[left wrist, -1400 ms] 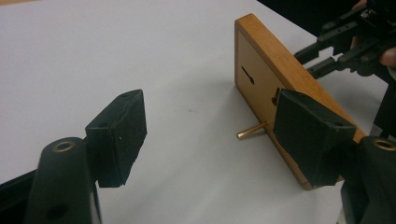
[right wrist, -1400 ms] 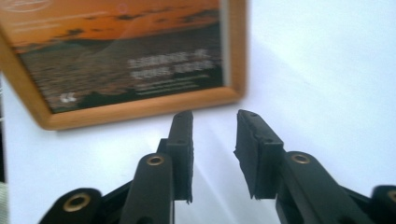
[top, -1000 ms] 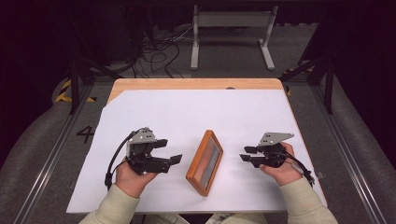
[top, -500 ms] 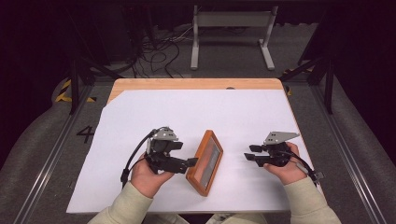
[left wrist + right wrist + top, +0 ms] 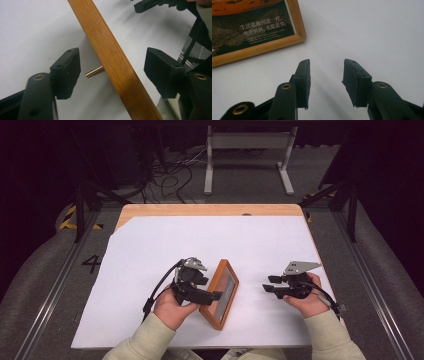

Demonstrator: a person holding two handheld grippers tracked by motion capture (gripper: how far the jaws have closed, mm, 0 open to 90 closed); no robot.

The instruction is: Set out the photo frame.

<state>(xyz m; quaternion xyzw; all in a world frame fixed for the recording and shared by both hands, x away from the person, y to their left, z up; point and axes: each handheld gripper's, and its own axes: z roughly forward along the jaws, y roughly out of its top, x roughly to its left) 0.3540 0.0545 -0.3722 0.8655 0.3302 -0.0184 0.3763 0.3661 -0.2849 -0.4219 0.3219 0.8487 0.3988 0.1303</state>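
My left claw point(image 5: 216, 296) straddles the near-left edge of the flat wooden-framed picture point(image 5: 221, 293) lying mid-desk. Its jaws have just been closing, frame rail between them, pads not pressing yet. A small brass peg point(image 5: 94, 71) pokes out from under the rail. The frame looks stiff and light, its glazed face likely fragile and slippery, so I'd grip the wood rail, not the glass. Its long axis runs diagonally, near-left to far-right. My right claw point(image 5: 265, 284), released and holding nothing, hovers well apart over the white sheet covering the desk point(image 5: 150, 245).
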